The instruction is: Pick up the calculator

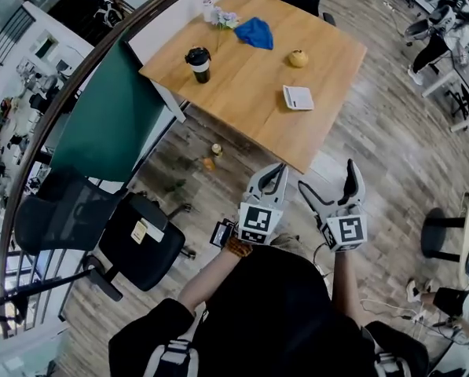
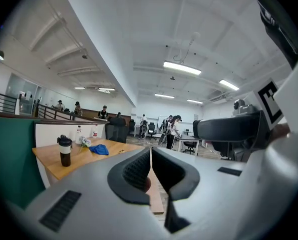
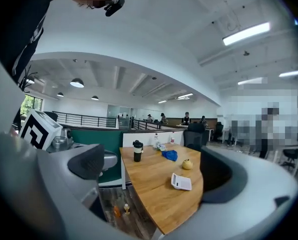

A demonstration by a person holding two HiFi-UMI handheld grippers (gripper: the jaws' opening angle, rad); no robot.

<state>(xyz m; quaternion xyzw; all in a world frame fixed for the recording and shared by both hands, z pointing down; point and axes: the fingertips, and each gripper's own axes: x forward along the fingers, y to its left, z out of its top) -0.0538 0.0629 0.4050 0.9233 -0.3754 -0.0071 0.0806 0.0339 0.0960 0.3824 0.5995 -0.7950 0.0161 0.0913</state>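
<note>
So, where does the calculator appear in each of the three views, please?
Head view: calculator in the upper middle, near the right edge of the table.
Left gripper view: not visible.
Right gripper view: calculator below centre, on the table.
Shared landmark: the black cup on the table shows in all three.

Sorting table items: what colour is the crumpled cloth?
The cloth is blue, clearest in head view.

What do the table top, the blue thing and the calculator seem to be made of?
The table top looks like wood or wood-look laminate, matte, with light grain. The blue thing is likely soft cloth: it lies crumpled in folds. The calculator seems smooth white plastic; it is too small to tell more.
</note>
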